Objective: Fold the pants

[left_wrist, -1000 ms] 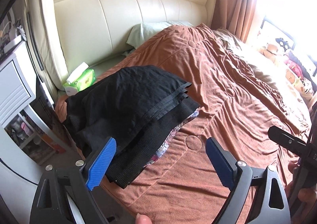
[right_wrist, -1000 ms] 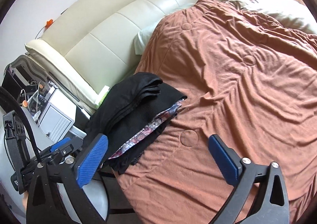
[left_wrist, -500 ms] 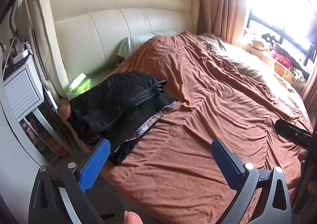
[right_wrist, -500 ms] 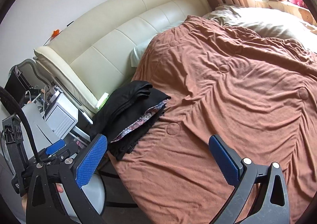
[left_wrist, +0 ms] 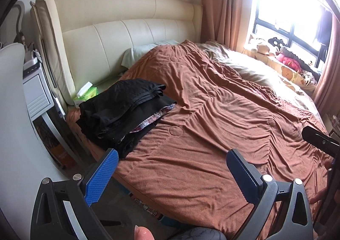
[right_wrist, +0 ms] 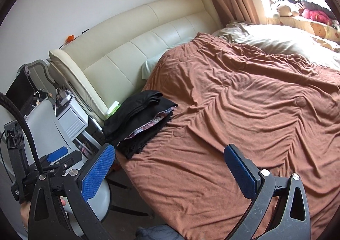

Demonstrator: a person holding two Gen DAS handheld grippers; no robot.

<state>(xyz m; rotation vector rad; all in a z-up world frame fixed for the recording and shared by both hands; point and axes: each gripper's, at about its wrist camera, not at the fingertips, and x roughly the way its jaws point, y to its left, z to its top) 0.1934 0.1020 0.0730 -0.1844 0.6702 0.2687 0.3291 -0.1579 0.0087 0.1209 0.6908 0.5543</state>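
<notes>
Folded black pants [left_wrist: 125, 99] [right_wrist: 136, 110] top a small stack of folded clothes near the head corner of a bed with a rust-brown cover [left_wrist: 212, 133] [right_wrist: 244, 123]. A patterned garment [left_wrist: 153, 118] [right_wrist: 153, 123] peeks out lower in the stack. My left gripper [left_wrist: 170, 172] hangs open over the bed's near edge, well back from the stack, nothing between its blue pads [left_wrist: 99, 178]. My right gripper [right_wrist: 167, 167] is likewise open and empty, pulled back over the bed edge. The left gripper's body [right_wrist: 57, 155] shows at the lower left of the right wrist view.
A cream padded headboard [left_wrist: 127, 33] stands behind the stack, with a green tissue pack [left_wrist: 87, 93] beside it. A white bedside unit [left_wrist: 36, 91] and a grey chair back [right_wrist: 46, 125] stand to the left. Plush toys [left_wrist: 286, 57] line the window sill on the far side.
Both grippers have drawn back and up from the clothes stack, which now looks smaller and farther. The left jaws widened slightly. The stack has not moved.
</notes>
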